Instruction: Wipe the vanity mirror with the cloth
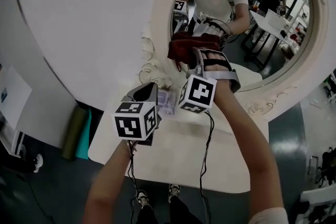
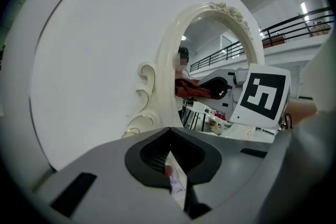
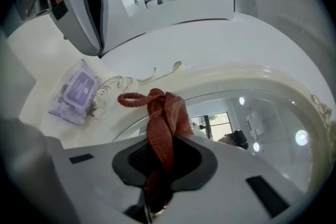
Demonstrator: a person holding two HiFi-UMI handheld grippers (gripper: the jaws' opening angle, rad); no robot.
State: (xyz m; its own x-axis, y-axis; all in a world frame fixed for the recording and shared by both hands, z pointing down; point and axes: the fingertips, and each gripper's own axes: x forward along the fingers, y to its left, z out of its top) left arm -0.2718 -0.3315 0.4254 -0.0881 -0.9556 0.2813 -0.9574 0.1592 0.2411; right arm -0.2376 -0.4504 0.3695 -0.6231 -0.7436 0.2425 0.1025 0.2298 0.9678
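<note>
Nearest the camera, the person's two forearms reach forward over the white tabletop [image 1: 173,149], each hand carrying a gripper topped by a marker cube. The left claw [image 2: 169,136] hovers low above the tabletop, short of the mirror's base. Its jaws stand almost together, leaving only a thin slit, and they grip nothing. Through that slit a sliver of the purple wipes packet [image 1: 167,102] shows. The packet lies flat on the tabletop just beyond this claw, beside the scrolled foot of the frame.

Farther on and higher, the right claw [image 3: 161,152] is clamped on the red cloth [image 3: 163,118]. The fabric bunches between the jaws, and a rolled hem loops out past the tips to the left. In the head view the cloth [image 1: 185,45] sits at the lower left of the vanity mirror [image 1: 278,55], against the glass just inside its cream carved frame [image 1: 157,23].

The glass reflects the person's torso, the gripper and a room with tables behind. Beyond the mirror stands a large white rounded panel [image 1: 79,18].
</note>
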